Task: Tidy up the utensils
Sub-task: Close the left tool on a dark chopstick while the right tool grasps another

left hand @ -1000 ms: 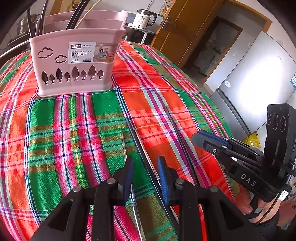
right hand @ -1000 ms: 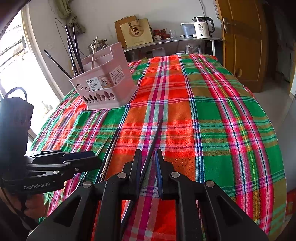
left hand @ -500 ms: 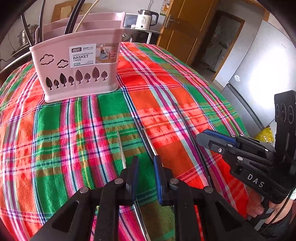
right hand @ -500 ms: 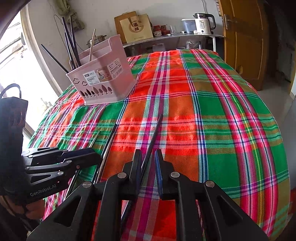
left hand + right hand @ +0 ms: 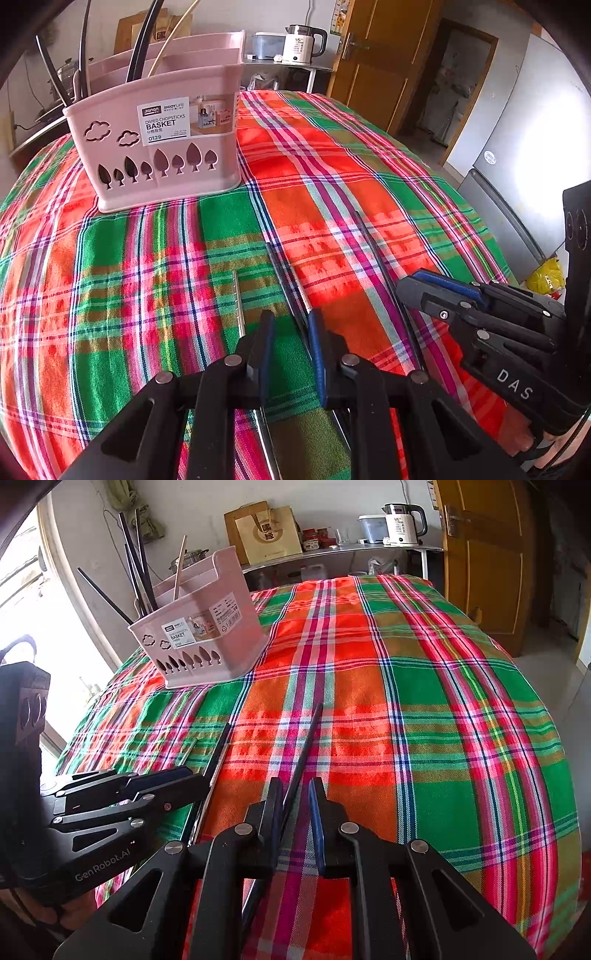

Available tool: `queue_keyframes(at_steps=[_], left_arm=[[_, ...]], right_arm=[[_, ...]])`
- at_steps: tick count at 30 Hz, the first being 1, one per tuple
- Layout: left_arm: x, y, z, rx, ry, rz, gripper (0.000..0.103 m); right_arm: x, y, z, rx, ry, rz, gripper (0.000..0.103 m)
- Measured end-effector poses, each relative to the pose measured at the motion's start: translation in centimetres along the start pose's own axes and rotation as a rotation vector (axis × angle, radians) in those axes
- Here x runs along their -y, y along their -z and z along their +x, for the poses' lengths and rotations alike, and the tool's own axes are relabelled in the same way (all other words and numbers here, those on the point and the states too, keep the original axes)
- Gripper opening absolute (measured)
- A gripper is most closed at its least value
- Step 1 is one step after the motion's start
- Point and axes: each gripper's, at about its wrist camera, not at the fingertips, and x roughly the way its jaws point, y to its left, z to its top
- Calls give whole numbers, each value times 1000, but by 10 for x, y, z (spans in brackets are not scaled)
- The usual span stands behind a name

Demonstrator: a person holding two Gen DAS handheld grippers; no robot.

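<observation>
A pink chopstick basket (image 5: pixel 162 162) (image 5: pixel 207 646) stands at the far left of the plaid tablecloth (image 5: pixel 110 280), with several dark chopsticks and a pale one upright in it. My left gripper (image 5: pixel 291 328) hangs low over the cloth, its jaws narrowly apart with only green cloth showing between them. A dark and a silver chopstick lying together (image 5: pixel 284 273) run under its right pad. A lone silver chopstick (image 5: pixel 238 299) passes under its left finger. My right gripper (image 5: pixel 295 801) is narrowly open astride another dark chopstick (image 5: pixel 306 738) lying on the cloth, close to the left pad.
A white kettle (image 5: pixel 400 524) and jars sit on a metal shelf behind the table. A wooden door (image 5: pixel 487 554) is at the back right. A grey fridge (image 5: pixel 535 155) stands beyond the table's right edge. The two grippers are side by side near the front edge.
The left gripper's jaws have narrowed, and it has tilted so the basket sits lower in its view. The lone silver chopstick now lies outside the gap. The right gripper has not moved.
</observation>
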Motion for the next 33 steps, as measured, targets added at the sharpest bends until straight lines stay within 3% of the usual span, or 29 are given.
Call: queue_keyframes(at_steps=[5,13,24,31,33], left_arm=[[12,10,-3,29,-62,114,19],[-12,11,-10,23,-20,132,12],[-52,4,-19,-17,37,51,10],[-46,-16,-6,-51,15,54,10],[-43,-18,-4,-48,-3,64,9]], right_arm=[[0,0,3,-13,12,-8,14],[-6,-6,11,-42,28,-40,15],[-8,-16,22,-69,43,-65,15],[-10,-26,30,-95,78,-50,14],[-11,-26,31,-91,92,-55,10]])
